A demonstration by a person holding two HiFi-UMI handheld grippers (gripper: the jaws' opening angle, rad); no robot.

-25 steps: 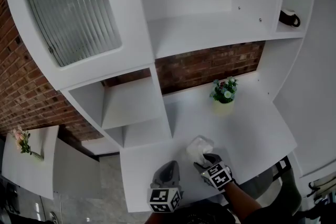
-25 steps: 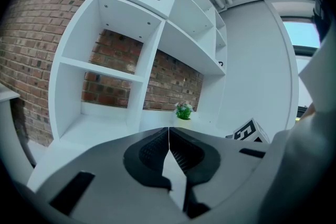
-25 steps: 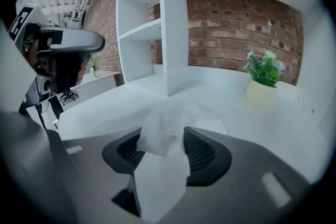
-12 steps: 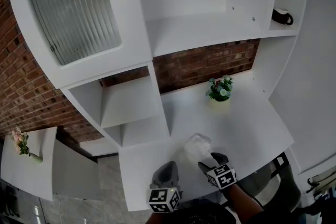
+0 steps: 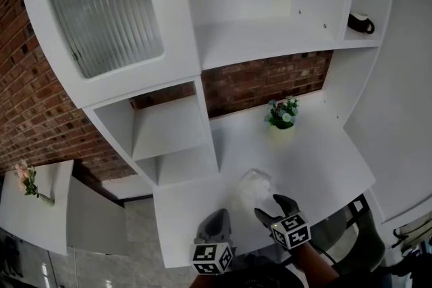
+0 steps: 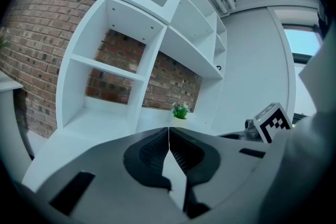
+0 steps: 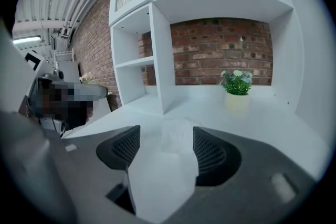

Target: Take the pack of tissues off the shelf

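The pack of tissues [image 5: 252,185], pale and crinkled, lies on the white desk top [image 5: 317,165] below the shelves. My right gripper [image 5: 268,206] hovers just behind it at the near edge. Its jaws have just been opening, and they stand open. In the right gripper view the pack [image 7: 176,138] lies ahead between the dark ribbed pads [image 7: 209,153], which do not press on it, and the right gripper [image 7: 166,131] holds nothing. My left gripper [image 5: 216,218] waits to the left of the pack. In its own view the left gripper [image 6: 168,136] is shut and empty.
A small potted plant [image 5: 282,114] stands at the back of the desk top by the brick wall. A dark mug [image 5: 360,22] sits on the upper right shelf. A ribbed glass door [image 5: 101,3] closes the upper left cabinet. Open cubbies [image 5: 169,135] stand left of the desk.
My right gripper let go of the tissue pack, spread its jaws and drew back up toward the near edge. The pack stays on the desk top. The left gripper kept still.
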